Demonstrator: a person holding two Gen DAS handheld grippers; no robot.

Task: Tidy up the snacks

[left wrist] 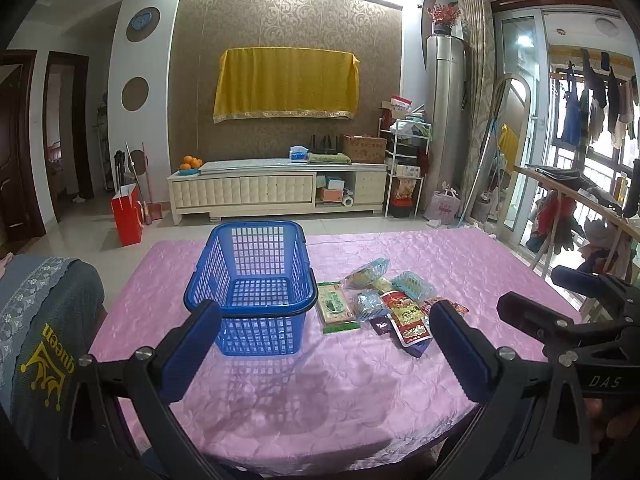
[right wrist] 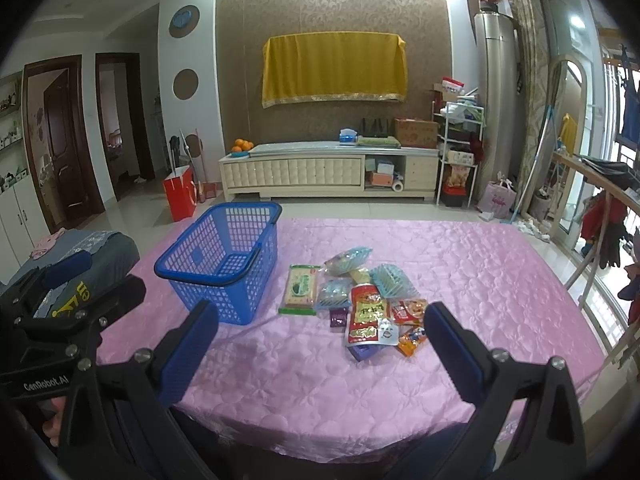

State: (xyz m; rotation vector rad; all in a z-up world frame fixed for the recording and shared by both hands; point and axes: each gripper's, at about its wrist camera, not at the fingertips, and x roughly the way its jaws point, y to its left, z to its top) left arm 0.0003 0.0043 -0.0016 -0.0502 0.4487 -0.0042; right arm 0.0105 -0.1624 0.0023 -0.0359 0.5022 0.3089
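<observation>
Bright ceiling light washes both fisheye views, blowing out the top edge. The shiny pink quilted counter cloth (left wrist: 360, 380) shows soft glare, and a blue plastic mesh basket (left wrist: 256, 276) casts a gridded shadow toward the tongs. Edges bend and darken.

Pink tablecloth (left wrist: 340, 380), yellow cloth (left wrist: 286, 82), oranges (left wrist: 191, 162)

A blue plastic lattice basket (left wrist: 256, 280) stands on the pink quilted tablecloth (left wrist: 340, 392), ahead of the left gripper (left wrist: 324, 344) and nearer its left jaw. A heap of small foil and paper snack packets (left wrist: 384, 304) lies just right of the basket, toward that gripper's right jaw. Seen from the right gripper (right wrist: 320, 344), the packets (right wrist: 360, 304) lie ahead between its jaws, with the basket (right wrist: 224, 256) beyond its left jaw.
</observation>
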